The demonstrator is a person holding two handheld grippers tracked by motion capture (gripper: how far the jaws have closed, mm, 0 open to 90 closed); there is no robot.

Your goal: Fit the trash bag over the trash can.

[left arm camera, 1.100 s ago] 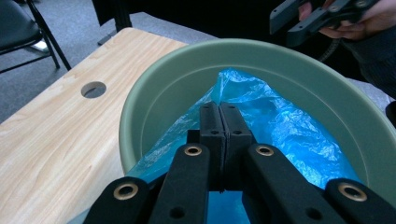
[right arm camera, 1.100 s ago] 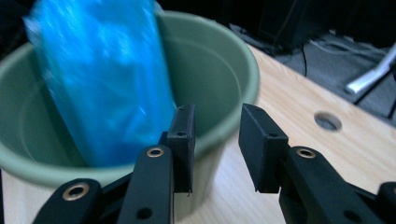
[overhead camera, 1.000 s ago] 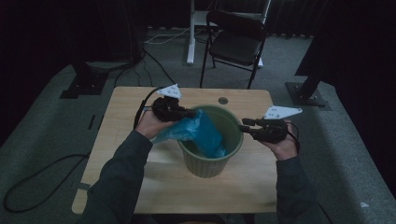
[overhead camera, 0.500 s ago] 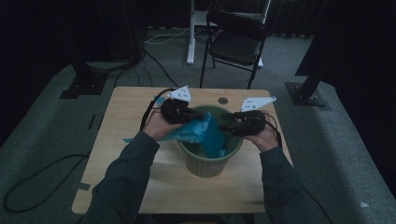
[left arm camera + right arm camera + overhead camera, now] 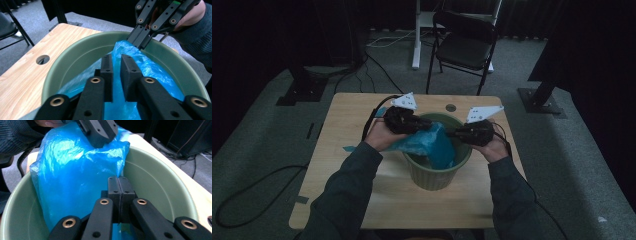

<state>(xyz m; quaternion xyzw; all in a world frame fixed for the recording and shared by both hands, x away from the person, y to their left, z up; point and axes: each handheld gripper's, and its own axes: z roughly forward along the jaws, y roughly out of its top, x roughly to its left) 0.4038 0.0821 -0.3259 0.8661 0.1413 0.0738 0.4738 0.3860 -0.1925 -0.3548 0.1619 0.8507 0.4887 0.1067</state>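
Lining the bin (image 5: 434,170): the bag (image 5: 432,145) hangs inside it, bunched toward its left rim. Left gripper (image 5: 116,68) has just been opening, plastic still between the jaws. Right gripper (image 5: 120,185) has just clamped shut on the bag's edge, nearer the far rim.

Blue bag (image 5: 432,145), green bin (image 5: 432,175), pale wood table (image 5: 342,170)

Dark studio: black drapes (image 5: 257,40), rig stands (image 5: 539,95)

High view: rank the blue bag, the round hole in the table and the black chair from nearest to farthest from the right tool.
1. Blue bag, beside the right tool, in the green bin.
2. Table hole, just behind the bin.
3. Black chair, on the floor beyond the table.
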